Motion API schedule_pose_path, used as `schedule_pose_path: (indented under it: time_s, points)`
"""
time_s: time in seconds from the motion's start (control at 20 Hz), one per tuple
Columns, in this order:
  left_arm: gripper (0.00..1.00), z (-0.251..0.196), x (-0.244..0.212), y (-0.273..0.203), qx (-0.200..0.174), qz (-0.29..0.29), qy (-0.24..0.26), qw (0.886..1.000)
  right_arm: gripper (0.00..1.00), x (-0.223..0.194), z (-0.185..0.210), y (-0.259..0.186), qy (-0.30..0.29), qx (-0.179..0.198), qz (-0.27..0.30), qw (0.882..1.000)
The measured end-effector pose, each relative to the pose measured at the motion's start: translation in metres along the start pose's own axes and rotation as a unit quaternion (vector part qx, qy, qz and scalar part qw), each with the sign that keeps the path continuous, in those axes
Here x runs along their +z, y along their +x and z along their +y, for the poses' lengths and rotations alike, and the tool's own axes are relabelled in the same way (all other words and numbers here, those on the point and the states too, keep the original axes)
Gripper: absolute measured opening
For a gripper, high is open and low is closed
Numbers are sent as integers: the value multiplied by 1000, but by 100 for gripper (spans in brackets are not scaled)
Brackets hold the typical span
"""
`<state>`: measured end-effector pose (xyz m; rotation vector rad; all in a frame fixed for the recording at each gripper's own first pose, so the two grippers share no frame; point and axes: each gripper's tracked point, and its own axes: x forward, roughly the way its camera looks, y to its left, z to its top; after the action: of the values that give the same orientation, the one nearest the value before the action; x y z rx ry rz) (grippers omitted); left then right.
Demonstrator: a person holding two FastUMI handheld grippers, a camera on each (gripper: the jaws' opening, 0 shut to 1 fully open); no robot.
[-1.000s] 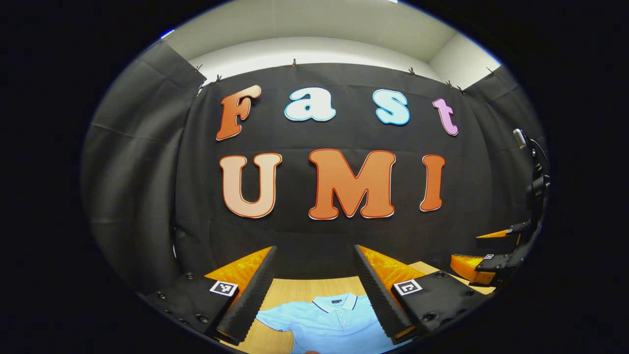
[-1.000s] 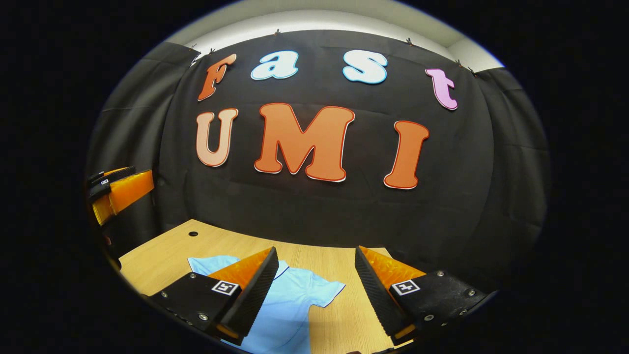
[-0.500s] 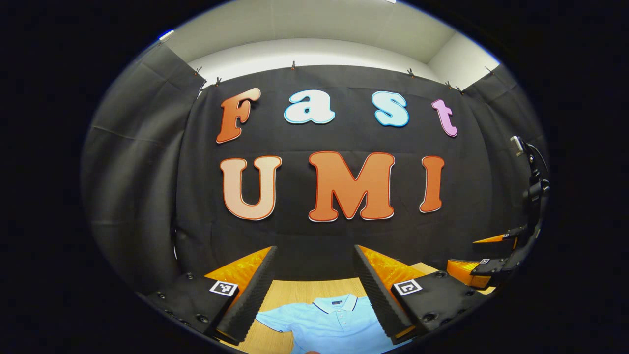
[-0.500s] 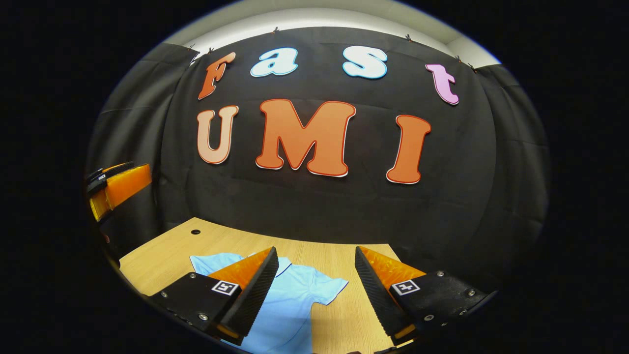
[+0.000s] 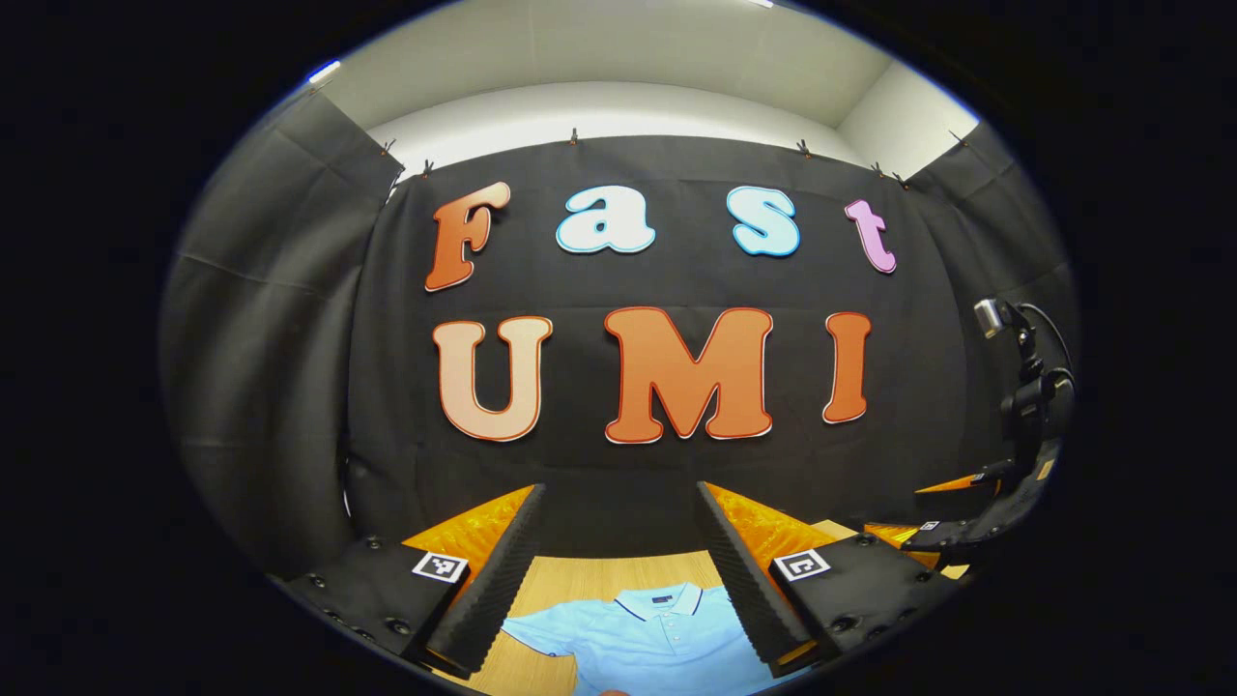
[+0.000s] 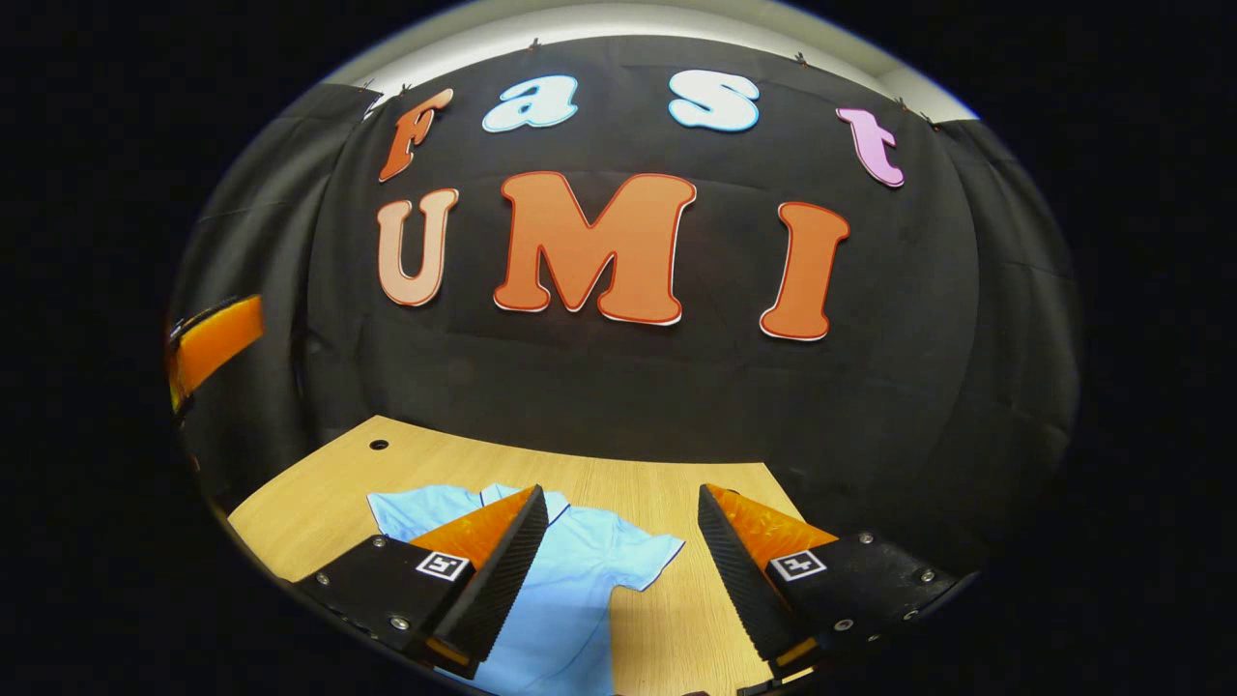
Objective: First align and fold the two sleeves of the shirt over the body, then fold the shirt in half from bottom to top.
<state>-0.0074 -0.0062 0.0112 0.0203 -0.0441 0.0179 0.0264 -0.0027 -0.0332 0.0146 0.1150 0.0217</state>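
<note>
A light blue polo shirt (image 5: 643,638) lies flat on the wooden table (image 5: 570,580), collar toward the back wall. My left gripper (image 5: 618,580) hangs open above it, nothing between its fingers. In the right gripper view the shirt (image 6: 570,590) spreads with one short sleeve (image 6: 652,559) out to the right and the other sleeve (image 6: 411,507) out to the left. My right gripper (image 6: 618,580) is open above the shirt's right side, empty. The right gripper (image 5: 966,512) also appears at the far right of the left gripper view, and the left gripper (image 6: 208,343) at the left edge of the right gripper view.
The table (image 6: 319,493) has a small round hole (image 6: 378,445) near its back left. The black cloth wall closes in the back and both sides. Bare wood lies to the right of the shirt.
Both gripper cameras have shifted slightly: the right gripper view tilts down a little, showing more table. In the left gripper view the other gripper has sunk lower at the right edge.
</note>
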Motion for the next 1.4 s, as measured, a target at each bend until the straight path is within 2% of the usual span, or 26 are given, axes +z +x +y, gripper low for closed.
schedule_pose_path:
  time_s: [0.25, 0.65, 0.85, 1.1, 1.4]
  points:
    - [99, 1, 6, 2, 6, -9, 8, 1000, 98, -16, -8, 24, -5, -2, 37, 999]
    - [98, 12, -5, 8, 42, 6, 8, 999, 97, -61, -13, 71, 15, 7, 132, 991]
    - [99, 19, -16, 9, 70, 23, 19, 997, 97, -107, -10, 90, 21, 20, 224, 974]
    - [99, 31, -26, 7, 110, 41, 30, 993, 96, -134, -8, 119, 27, 42, 270, 962]
    - [100, 34, -36, 2, 152, 66, 51, 985, 96, -179, -17, 147, 23, 42, 338, 940]
